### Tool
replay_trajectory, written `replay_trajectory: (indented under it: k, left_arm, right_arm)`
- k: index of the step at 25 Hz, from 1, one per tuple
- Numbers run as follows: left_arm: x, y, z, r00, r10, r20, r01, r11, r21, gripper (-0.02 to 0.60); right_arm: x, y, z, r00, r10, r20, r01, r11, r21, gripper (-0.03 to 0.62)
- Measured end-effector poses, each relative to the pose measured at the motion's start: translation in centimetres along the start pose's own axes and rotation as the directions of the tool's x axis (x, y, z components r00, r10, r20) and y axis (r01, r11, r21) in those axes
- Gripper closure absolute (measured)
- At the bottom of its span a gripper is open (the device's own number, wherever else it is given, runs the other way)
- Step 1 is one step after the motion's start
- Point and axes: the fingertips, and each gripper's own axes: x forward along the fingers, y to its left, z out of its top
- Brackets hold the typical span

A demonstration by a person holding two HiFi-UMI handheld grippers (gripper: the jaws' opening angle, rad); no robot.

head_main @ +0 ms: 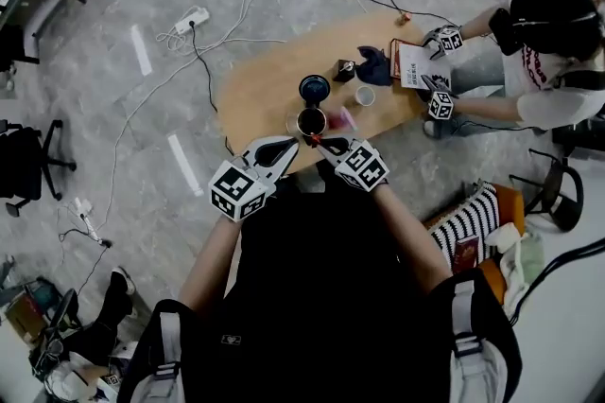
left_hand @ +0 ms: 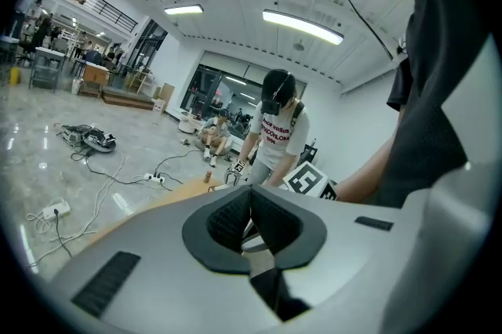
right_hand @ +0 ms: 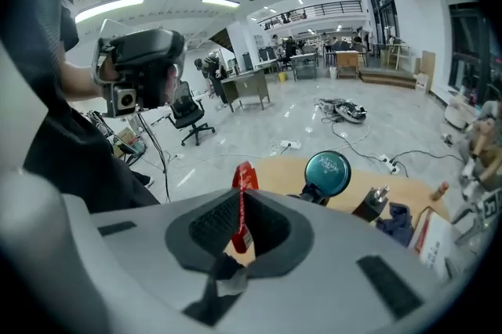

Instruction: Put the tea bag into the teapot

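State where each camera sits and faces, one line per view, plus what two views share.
Head view: on the person's head, looking down at table, teapot, left gripper, right gripper; forearms show.
Left gripper view: rides the left gripper, faces a second person beyond the table; holder's arm at right.
Right gripper view: rides the right gripper, shut on the red tag, faces the blue lid; holder's torso at left.
Shared: blue lid, in head and right gripper views.

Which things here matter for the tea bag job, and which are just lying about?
Job in hand: tea bag clamped in right gripper; open teapot.
Lying about: small cup; dark cloth; booklet; floor power strip.
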Motion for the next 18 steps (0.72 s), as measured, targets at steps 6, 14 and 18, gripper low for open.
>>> replay_trajectory:
  k: [6,14,18]
  left_arm:
    - [-0.9,0.2,-1.0,0.999,0.052,-0.015,-0.052,0.998,-0.036,0.569]
    - [-2.2,0.8,-1.4,0.993,0.118,-0.030,-0.120,0.989,-0.084,0.571]
    - [-2.2,0.7,-1.3,0.990,0.138,-0.034,-0.141,0.985,-0.098,0.571]
  right_arm:
    - [2.0,-1.1,-1.3,0.998,0.033,-0.047,-0.032,0.999,0.015,0.568]
    - [4.6,-3.9,-3.0,0.994,-0.052,-0.094,0.050,0.998,-0.023,0.566]
    - [5.3,-5.3,-3.9,0.984,-0.115,-0.135,0.108,0.993,-0.055,0.566]
